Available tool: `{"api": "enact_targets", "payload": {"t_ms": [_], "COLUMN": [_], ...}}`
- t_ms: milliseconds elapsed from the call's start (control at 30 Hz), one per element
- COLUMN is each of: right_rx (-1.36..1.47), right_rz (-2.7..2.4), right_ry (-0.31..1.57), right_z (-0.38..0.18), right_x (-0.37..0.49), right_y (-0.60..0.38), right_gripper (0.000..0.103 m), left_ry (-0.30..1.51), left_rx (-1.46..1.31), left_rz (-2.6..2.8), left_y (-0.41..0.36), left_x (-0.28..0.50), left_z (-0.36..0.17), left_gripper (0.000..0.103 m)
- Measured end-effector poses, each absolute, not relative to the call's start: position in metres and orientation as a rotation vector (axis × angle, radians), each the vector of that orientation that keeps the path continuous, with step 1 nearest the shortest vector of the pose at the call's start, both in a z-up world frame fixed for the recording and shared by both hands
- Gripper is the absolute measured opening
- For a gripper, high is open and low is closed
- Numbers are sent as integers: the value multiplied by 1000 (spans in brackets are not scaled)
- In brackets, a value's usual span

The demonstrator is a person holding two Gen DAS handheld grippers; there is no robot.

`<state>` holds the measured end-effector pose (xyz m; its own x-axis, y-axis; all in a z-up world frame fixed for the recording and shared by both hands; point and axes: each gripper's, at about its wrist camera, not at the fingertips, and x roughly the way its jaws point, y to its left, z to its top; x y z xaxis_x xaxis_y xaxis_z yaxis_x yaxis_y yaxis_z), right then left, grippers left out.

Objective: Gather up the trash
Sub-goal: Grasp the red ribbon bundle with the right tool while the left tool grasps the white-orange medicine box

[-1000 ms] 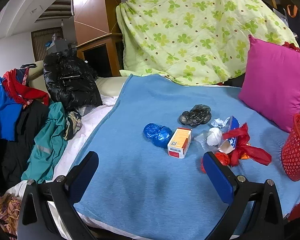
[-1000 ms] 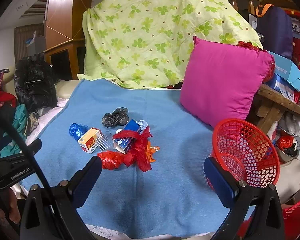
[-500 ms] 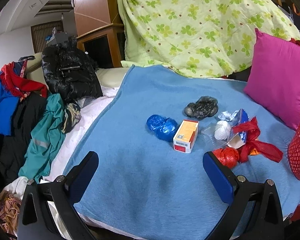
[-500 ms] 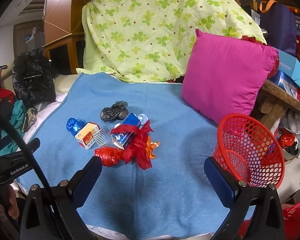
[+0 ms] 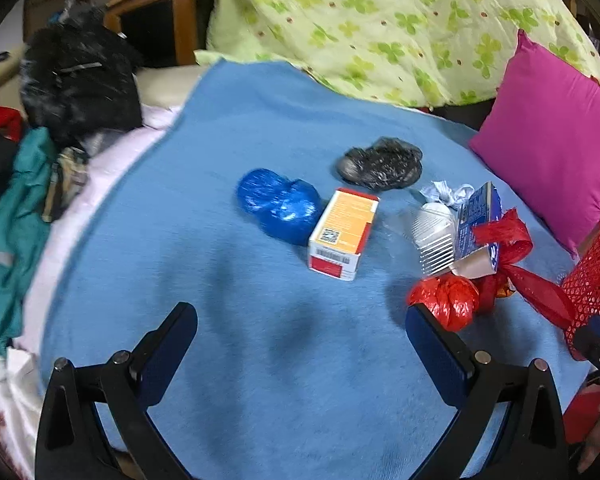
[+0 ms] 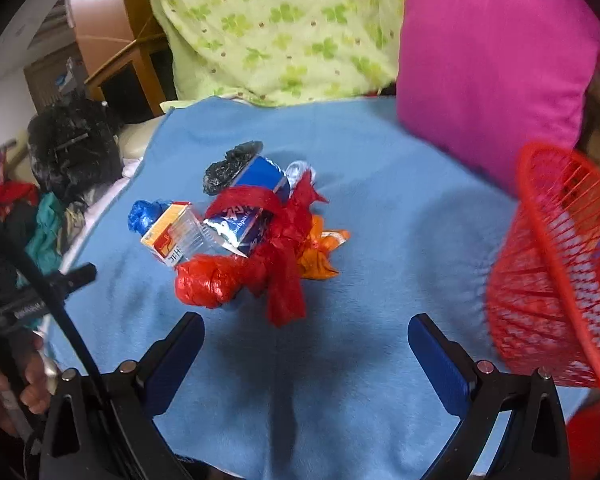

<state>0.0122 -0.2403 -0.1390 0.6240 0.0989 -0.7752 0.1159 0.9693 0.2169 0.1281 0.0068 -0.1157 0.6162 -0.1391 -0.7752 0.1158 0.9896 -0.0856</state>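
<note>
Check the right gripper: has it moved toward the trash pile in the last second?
Yes. The right gripper has closed in on the pile: the red bag on the blue blanket now lies much nearer its open fingertips.

A heap of trash lies on the blue blanket [image 5: 228, 360]. At the centre, an orange-and-white carton [image 5: 342, 234] lies on its side. A crumpled blue bag [image 5: 280, 204] touches its left flank; a wadded black bag [image 5: 382, 164] sits just behind. To the carton's right a blue torn box [image 6: 246, 206] tangles with red ribbon [image 6: 284, 252], a knotted red bag [image 6: 210, 282] in front. The red basket [image 6: 556, 280] stands well apart, right of the heap, tilted.
</note>
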Motion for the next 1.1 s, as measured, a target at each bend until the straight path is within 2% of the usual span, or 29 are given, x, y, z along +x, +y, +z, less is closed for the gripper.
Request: {"api": "enact_targets", "payload": {"t_ms": [100, 267, 333, 367, 433, 600, 667, 700, 867, 1100], "right_rx": [321, 351, 326, 321, 350, 413, 414, 413, 397, 382], "right_rz": [14, 73, 73, 70, 71, 93, 101, 107, 117, 74], "right_ry": [881, 849, 871, 893, 924, 971, 991, 1000, 1004, 867], "right_z": [-146, -148, -156, -162, -173, -190, -196, -199, -198, -161], "right_x": [30, 62, 77, 85, 98, 123, 132, 135, 134, 96], "right_y": [-250, -248, -245, -246, -250, -256, -252, -249, -241, -259], "right_gripper": [100, 85, 70, 68, 65, 63, 54, 38, 33, 33], "left_ry": [897, 864, 856, 861, 894, 990, 1007, 1020, 1015, 915], "left_rx": [-62, -62, -29, -14, -21, -64, -75, -79, -79, -63], "left_rz": [-170, -175, -186, -196, -217, -245, -254, -260, -268, -283], "left_y": [4, -3, -9, -13, -16, -19, -21, -21, -20, -16], "left_x": [145, 174, 182, 188, 199, 215, 216, 217, 214, 191], "left_z": [-118, -119, -122, -126, -135, -156, -160, -163, -165, -138], "left_gripper": [103, 103, 101, 99, 85, 68, 60, 54, 52, 52]}}
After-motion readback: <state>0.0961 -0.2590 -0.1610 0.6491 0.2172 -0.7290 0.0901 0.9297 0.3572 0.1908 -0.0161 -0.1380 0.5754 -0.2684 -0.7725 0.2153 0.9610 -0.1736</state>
